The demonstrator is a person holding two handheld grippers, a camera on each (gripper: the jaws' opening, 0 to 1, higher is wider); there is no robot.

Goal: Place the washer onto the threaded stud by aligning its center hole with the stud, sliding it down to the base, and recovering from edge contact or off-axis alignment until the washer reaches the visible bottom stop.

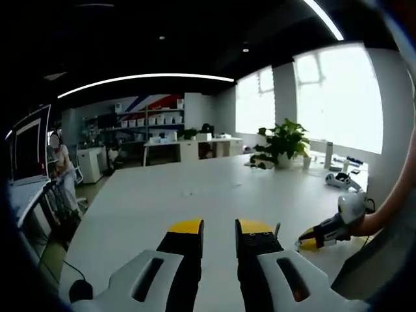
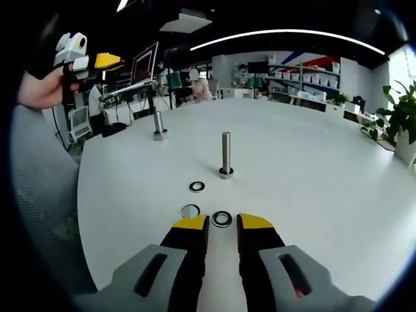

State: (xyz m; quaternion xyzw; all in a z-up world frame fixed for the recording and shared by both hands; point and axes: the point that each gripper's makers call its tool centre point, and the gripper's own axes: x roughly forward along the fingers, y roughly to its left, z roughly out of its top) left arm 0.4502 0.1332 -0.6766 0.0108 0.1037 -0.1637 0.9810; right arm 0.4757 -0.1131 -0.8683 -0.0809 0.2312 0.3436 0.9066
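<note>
**Washers lie loose near the upright stud, both grippers empty**

In the right gripper view, the right gripper (image 2: pixel 223 224) hangs low over the white desk (image 2: pixel 312 188) with its yellow-tipped black fingers (image 2: pixel 190 227) parted by a narrow gap and nothing between them. Just past the fingertips lies a dark metal ring washer (image 2: pixel 221 218), flat on the desk, and beside it to the left a paler, shiny flat washer (image 2: pixel 190 211). A little farther on rests a third dark ring washer (image 2: pixel 197 186). Beyond that, slightly to the right, the silver threaded stud (image 2: pixel 225 155) stands upright on its hexagonal base, bare along its shaft and apart from all three washers. Farther back to the left a second, shorter metal stud (image 2: pixel 158 125) stands near the desk edge. At the upper left a person's hand (image 2: pixel 40 88) holds the left gripper (image 2: pixel 107 62) up above the desk.

In the left gripper view, the left gripper's own fingers (image 1: pixel 185 237) are likewise slightly apart and hold nothing. Far across the desk sits a green potted plant (image 1: pixel 283 143), with shelves along the back wall.
</note>
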